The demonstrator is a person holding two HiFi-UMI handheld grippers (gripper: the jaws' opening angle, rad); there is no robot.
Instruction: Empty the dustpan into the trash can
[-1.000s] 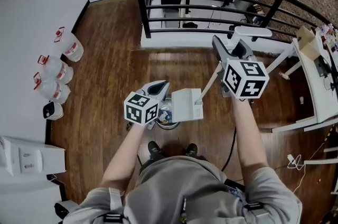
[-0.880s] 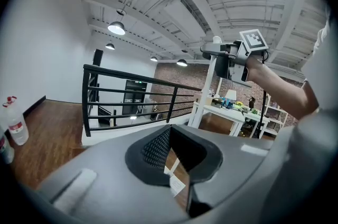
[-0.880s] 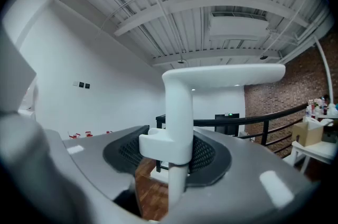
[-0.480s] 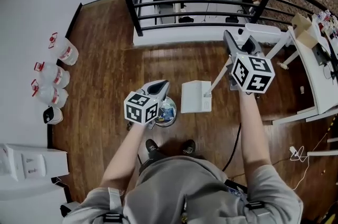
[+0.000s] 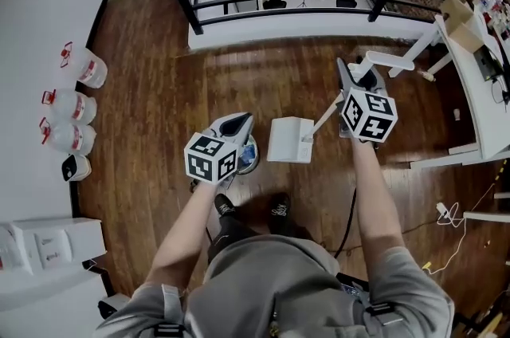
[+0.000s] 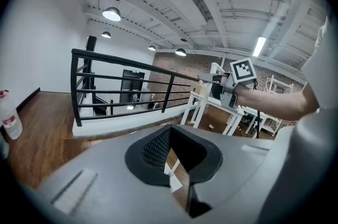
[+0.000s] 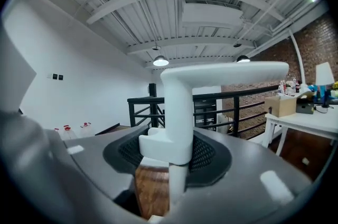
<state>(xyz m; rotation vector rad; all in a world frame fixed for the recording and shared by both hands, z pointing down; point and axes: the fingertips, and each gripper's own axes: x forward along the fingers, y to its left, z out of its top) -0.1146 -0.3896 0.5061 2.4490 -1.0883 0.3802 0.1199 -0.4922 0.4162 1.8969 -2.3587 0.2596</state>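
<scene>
In the head view my right gripper (image 5: 353, 83) is shut on the long white handle (image 5: 323, 121) of the white dustpan (image 5: 288, 139). The pan hangs low over the wood floor, just right of the small round trash can (image 5: 249, 159). Seen from the right gripper view, the handle (image 7: 177, 122) stands clamped between the black pads, and its bent top runs off to the right. My left gripper (image 5: 237, 125) hovers over the can's left side. Its jaws (image 6: 177, 165) stand a little apart with only floor showing between them.
A black railing (image 5: 271, 1) closes off the far side. Several plastic jugs (image 5: 68, 101) stand along the left wall, with a white unit (image 5: 48, 249) below them. A white desk (image 5: 474, 89) is at the right, a cable (image 5: 446, 213) lies on the floor, and the person's shoes (image 5: 251, 209) are near the can.
The right gripper has come down and drawn the dustpan from the can's rim a little to the right, with the pan now flatter. The left gripper has shifted slightly over the can.
</scene>
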